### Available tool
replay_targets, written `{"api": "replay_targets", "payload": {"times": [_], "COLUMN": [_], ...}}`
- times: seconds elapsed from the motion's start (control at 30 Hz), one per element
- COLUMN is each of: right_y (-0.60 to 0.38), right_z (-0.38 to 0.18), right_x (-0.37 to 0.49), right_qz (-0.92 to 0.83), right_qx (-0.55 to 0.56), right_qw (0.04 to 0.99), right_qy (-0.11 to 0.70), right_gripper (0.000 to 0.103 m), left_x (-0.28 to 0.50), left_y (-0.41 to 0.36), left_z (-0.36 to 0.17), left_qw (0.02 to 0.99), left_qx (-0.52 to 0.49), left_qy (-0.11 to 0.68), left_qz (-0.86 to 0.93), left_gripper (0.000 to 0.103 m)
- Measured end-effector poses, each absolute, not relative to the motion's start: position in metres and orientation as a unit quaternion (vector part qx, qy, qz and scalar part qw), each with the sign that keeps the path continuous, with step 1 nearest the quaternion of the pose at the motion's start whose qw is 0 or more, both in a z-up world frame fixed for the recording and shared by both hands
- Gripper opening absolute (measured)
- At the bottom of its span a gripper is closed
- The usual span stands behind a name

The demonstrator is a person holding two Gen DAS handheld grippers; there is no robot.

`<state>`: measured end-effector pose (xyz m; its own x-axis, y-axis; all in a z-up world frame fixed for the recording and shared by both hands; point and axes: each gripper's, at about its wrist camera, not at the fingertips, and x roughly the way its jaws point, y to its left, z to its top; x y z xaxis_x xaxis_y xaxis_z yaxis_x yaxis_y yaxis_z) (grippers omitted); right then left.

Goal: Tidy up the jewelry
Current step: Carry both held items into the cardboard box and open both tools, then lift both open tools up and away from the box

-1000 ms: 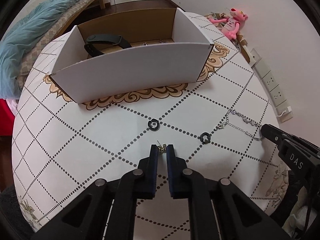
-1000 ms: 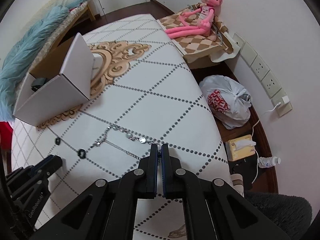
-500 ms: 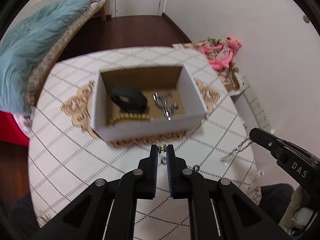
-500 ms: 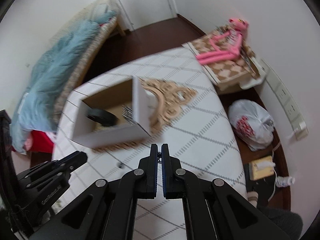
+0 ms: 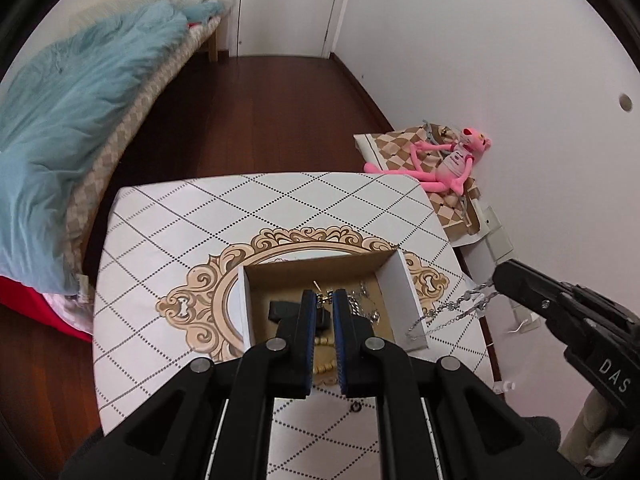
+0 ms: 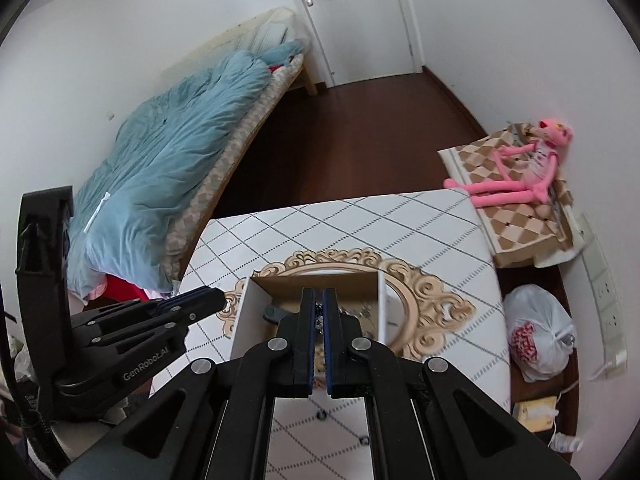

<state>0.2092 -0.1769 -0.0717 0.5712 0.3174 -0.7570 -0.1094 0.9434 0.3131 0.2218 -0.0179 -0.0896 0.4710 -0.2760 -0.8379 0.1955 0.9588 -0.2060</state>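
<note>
Left wrist view, left hand-held gripper pinching a small gold earring above the open box on the counter, right hand-held gripper dangling a silver chain beside the box wall, box contents partly hidden, right wrist view, right hand-held gripper clamped narrow on the chain, mostly hidden, pink plush toy beyond the counter.

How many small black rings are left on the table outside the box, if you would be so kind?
2 visible: one black ring just beyond the right gripper base, another further right on the table. The gripper bodies may hide more.

Matt cardboard box (shiny metal chain)
</note>
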Motion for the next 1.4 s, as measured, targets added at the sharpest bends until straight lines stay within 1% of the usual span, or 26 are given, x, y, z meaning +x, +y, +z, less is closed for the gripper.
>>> {"api": "replay_targets", "payload": {"times": [0.07,0.33,0.37,0.53,0.6,0.63,0.67,0.7,0.73,0.77,0.8,0.83,0.87,0.9,0.93,0.97,1.0,1.03,1.07,1.1,1.13,1.17,1.27,1.4], "right_y": [-0.171,-0.165,-0.165,-0.166,-0.166,-0.166,-0.166,-0.165,-0.165,-0.165,-0.165,-0.165,-0.166,-0.166,-0.166,-0.166,-0.164,-0.163,-0.162,-0.160,-0.159,-0.157,-0.152,-0.151], "right_z": [-0.079,-0.136,-0.141,-0.158,-0.162,-0.163,-0.164,-0.165,-0.166,-0.166,-0.166,-0.166,-0.164,-0.162,-0.160,-0.159,-0.158,-0.158,-0.158,-0.160,-0.163,-0.166,-0.176,-0.186], "right_x": [0.224,0.275,0.279,0.297,0.304,0.305,0.307,0.308,0.310,0.311,0.311,0.311,0.310,0.310,0.308,0.306,0.303,0.300,0.297,0.293,0.289,0.285,0.271,0.257], "right_qz": [0.124,0.113,0.109,0.112,0.117,0.117,0.116,0.120,0.119,0.115,0.112,0.111,0.107,0.103,0.099,0.094,0.087,0.081,0.074,0.069,0.062,0.055,0.038,0.029], "right_qx": [0.113,0.112,0.109,0.102,0.102,0.100,0.099,0.099,0.098,0.094,0.092,0.093,0.092,0.088,0.083,0.075,0.063,0.053,0.042,0.032,0.024,0.015,-0.004,-0.003], "right_qw": [0.872,0.836,0.835,0.821,0.812,0.810,0.807,0.804,0.803,0.802,0.801,0.802,0.804,0.806,0.808,0.811,0.813,0.813,0.814,0.813,0.812,0.812,0.810,0.805], "right_qy": [0.460,0.525,0.528,0.550,0.562,0.566,0.570,0.574,0.576,0.578,0.580,0.580,0.577,0.576,0.574,0.573,0.572,0.574,0.575,0.577,0.580,0.581,0.585,0.592], "right_gripper": [0.003,0.003,0.003,0.004,0.004,0.004,0.004,0.004,0.004,0.007,0.009,0.018,0.031,0.037,0.045,0.050,0.053,0.060,0.072,0.080,0.093,0.096,0.096,0.096], "left_x": [0.238,0.281,0.285,0.301,0.305,0.305,0.306,0.306,0.305,0.304,0.304,0.302,0.303,0.301,0.298,0.295,0.292,0.287,0.284,0.280,0.275,0.271,0.261,0.246], "left_y": [-0.018,-0.021,-0.021,-0.019,-0.015,-0.013,-0.010,-0.007,-0.004,-0.001,0.002,0.005,0.007,0.009,0.011,0.013,0.015,0.017,0.019,0.020,0.020,0.020,0.019,0.015], "left_z": [-0.100,-0.145,-0.149,-0.161,-0.160,-0.159,-0.158,-0.156,-0.154,-0.152,-0.150,-0.148,-0.148,-0.147,-0.145,-0.144,-0.143,-0.141,-0.141,-0.140,-0.141,-0.142,-0.147,-0.153], "left_qw": [0.849,0.812,0.810,0.801,0.804,0.806,0.809,0.812,0.816,0.821,0.824,0.827,0.828,0.830,0.832,0.836,0.839,0.843,0.845,0.848,0.849,0.850,0.847,0.842], "left_qx": [-0.034,-0.033,-0.032,-0.036,-0.035,-0.032,-0.030,-0.027,-0.025,-0.024,-0.021,-0.016,-0.013,-0.008,-0.001,0.005,0.008,0.012,0.014,0.017,0.024,0.029,0.025,0.028], "left_qy": [0.509,0.563,0.568,0.583,0.582,0.581,0.579,0.575,0.571,0.566,0.562,0.559,0.558,0.556,0.553,0.548,0.544,0.538,0.534,0.530,0.527,0.527,0.530,0.538], "left_qz": [-0.138,-0.147,-0.145,-0.129,-0.119,-0.109,-0.102,-0.094,-0.084,-0.077,-0.069,-0.061,-0.056,-0.047,-0.037,-0.029,-0.023,-0.015,-0.011,-0.004,0.004,0.009,0.010,0.008], "left_gripper": [0.006,0.006,0.008,0.010,0.013,0.024,0.047,0.064,0.089,0.091,0.091,0.091,0.091,0.092,0.095,0.099,0.100,0.100,0.100,0.100,0.100,0.100,0.100,0.100]}}
